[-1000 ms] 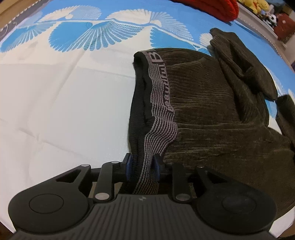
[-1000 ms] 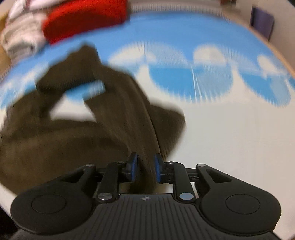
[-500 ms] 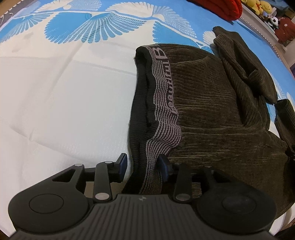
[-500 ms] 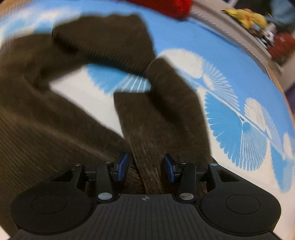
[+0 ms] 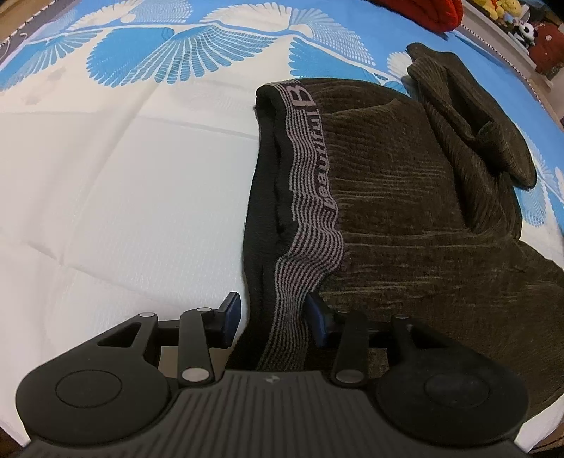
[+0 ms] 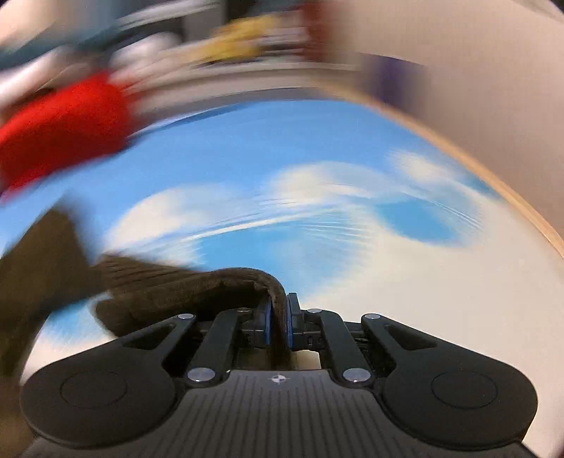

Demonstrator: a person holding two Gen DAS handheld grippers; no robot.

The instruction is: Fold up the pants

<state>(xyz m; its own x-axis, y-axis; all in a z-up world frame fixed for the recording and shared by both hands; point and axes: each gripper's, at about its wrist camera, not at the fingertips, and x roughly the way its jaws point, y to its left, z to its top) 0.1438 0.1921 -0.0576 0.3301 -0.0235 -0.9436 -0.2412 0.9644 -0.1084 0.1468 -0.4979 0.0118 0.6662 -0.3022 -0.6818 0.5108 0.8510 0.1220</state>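
Dark brown corduroy pants (image 5: 405, 211) lie on the blue and white bedsheet (image 5: 105, 176), with the striped grey waistband (image 5: 310, 197) running toward the camera. My left gripper (image 5: 273, 313) points down over the near end of the waistband. Its jaws are opening, the band lies loose between them, and the left pad (image 5: 231, 317) stands apart from it. In the blurred right wrist view my right gripper (image 6: 278, 319) is closing, and its blue pads pinch a folded edge of a pant leg (image 6: 158, 282) that trails off to the left.
A red garment (image 5: 423, 10) (image 6: 60, 130) lies at the far side of the bed. Stuffed toys (image 5: 493, 7) sit on a shelf beyond it. The bed's wooden edge (image 6: 493, 183) curves along the right, with a wall behind.
The left jaws have spread off the waistband. The right gripper opened over a pant leg, then closed on its edge and swung fast toward the far bed edge.
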